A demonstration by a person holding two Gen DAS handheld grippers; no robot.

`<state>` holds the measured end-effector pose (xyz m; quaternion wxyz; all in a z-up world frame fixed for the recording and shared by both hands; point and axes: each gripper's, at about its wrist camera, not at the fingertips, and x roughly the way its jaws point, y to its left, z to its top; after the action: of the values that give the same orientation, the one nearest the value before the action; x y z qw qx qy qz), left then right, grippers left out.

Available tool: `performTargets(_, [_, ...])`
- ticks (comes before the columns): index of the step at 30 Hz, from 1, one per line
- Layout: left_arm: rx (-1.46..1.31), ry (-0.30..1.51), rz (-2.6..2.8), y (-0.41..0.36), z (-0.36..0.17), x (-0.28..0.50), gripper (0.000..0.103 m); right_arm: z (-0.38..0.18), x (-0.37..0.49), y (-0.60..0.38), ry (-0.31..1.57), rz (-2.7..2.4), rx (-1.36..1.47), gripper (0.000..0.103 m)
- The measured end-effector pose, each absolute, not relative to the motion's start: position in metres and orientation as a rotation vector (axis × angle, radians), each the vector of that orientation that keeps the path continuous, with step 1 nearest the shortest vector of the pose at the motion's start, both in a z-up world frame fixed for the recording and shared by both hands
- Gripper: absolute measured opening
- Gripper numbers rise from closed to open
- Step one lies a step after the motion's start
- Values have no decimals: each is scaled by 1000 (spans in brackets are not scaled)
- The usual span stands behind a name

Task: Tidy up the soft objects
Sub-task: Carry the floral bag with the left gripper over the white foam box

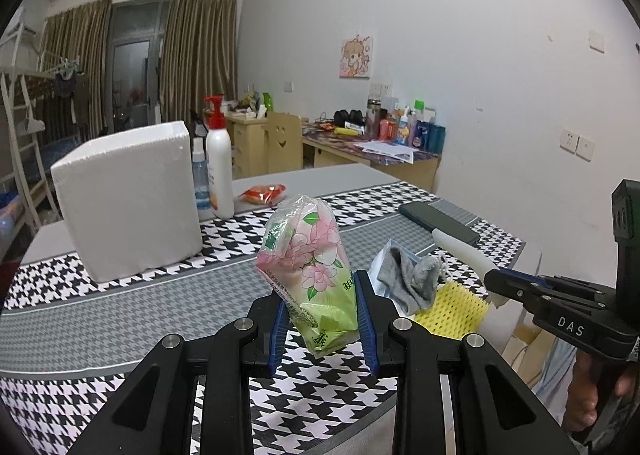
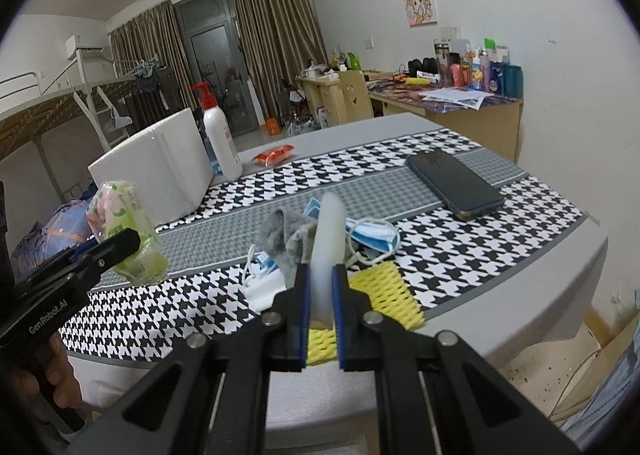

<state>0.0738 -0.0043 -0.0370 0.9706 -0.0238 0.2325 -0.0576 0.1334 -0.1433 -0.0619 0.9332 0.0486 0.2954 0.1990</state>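
My left gripper (image 1: 322,309) is shut on a floral tissue pack (image 1: 310,271) and holds it above the table; the pack also shows in the right wrist view (image 2: 124,231). My right gripper (image 2: 320,287) is shut on a white foam strip (image 2: 328,243) that sticks up and forward; the strip also shows in the left wrist view (image 1: 464,253). On the houndstooth cloth lie a grey sock (image 2: 286,237), blue face masks (image 2: 374,237) and a yellow foam net (image 2: 390,291). The sock (image 1: 412,279) and net (image 1: 452,311) lie right of the left gripper.
A white foam box (image 1: 124,199) stands at the left with a white pump bottle (image 1: 219,171) beside it. A red snack packet (image 1: 264,193) lies behind. A dark phone (image 2: 454,183) lies at the right. The table edge (image 2: 520,319) runs close to the net.
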Motion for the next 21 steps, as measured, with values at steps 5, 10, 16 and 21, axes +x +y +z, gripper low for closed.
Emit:
performTargets(5, [-39, 449, -108, -2, -28, 66, 32, -54, 132, -140, 579, 424, 89, 13])
performTargets(10, [-36, 428, -84, 5, -19, 63, 32, -46, 131, -131, 551, 450, 74, 13])
performTargets(16, [-37, 413, -55, 15, -9, 64, 32, -37, 135, -117, 524, 470, 55, 13])
performTargets(21, [-32, 401, -41, 22, -1, 66, 32, -29, 137, -105, 504, 494, 38, 13])
